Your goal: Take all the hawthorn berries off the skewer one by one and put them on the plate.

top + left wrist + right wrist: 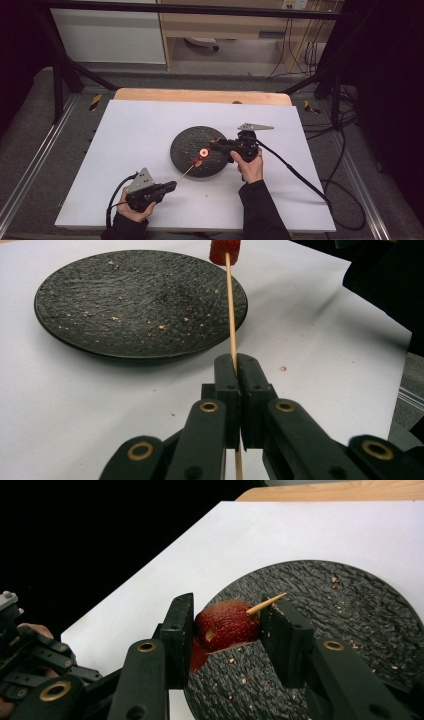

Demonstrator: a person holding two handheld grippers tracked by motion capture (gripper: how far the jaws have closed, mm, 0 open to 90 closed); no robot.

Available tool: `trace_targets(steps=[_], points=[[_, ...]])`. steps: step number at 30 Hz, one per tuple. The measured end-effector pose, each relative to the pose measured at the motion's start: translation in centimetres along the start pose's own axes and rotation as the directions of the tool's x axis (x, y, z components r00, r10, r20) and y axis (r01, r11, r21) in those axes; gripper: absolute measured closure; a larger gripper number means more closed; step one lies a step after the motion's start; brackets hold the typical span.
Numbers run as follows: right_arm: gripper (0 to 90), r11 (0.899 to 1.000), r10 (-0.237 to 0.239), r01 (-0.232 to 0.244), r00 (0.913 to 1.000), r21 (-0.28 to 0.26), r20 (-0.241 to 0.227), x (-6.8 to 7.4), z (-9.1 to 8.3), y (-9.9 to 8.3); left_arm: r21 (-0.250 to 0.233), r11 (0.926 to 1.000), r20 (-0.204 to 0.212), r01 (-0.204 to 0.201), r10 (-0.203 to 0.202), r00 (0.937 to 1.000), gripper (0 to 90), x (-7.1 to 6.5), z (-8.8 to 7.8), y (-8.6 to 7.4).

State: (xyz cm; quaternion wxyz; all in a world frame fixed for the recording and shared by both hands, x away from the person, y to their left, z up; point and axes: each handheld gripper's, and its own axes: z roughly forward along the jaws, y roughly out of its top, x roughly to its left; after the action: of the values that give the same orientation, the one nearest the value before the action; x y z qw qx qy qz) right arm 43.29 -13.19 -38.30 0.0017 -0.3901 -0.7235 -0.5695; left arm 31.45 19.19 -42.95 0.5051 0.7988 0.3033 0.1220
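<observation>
So the job in hand looks like threading red fruit onto a wooden skewer [230, 315] over the black plate [100, 305]. The left tongs [237, 371] are squeezed right down on the stick, pads clamped flat against it near its lower end, and it slants up over the plate's edge. The right tongs [227, 625] have the red fruit piece [225, 624] pinched between them, with the pointed tip poking out its far side, just above the plate. My take on doing this well: keep the left grip dead steady and low on the stick, and slide the fruit along the skewer's own line rather than across it, or the thing will bend or tear the soft flesh. Go easy on the squeeze too, it looks juicy. From above, a second red piece [197, 161] seems to sit lower on the stick, but it's tiny and glowing so I can't say for sure. The skewer's bottom end is cut off below the left tongs, and the bench [135, 130] beyond is partly blocked by a dark sleeve.
</observation>
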Motion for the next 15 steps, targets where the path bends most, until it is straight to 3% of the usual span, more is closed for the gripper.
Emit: trace_targets(steps=[3,8,15], points=[[58.7,1.000,0.000,0.000,1.0000,-0.011,0.010,0.0,-0.1,0.1,-0.003,1.0000,-0.003,-0.003,0.003,1.0000,88.3,0.0,-0.1,0.0],[58.8,0.999,-0.006,0.009,0.9979,-0.051,0.064,-0.1,-0.9,0.9,-0.009,1.0000,-0.007,-0.002,0.002,1.0000,88.3,0.1,-0.3,0.0],[58.8,0.998,-0.017,0.023,0.9943,-0.065,0.105,-0.7,-1.8,2.2,-0.017,0.9999,-0.011,-0.004,0.004,0.9999,88.4,0.2,-0.5,0.1]])
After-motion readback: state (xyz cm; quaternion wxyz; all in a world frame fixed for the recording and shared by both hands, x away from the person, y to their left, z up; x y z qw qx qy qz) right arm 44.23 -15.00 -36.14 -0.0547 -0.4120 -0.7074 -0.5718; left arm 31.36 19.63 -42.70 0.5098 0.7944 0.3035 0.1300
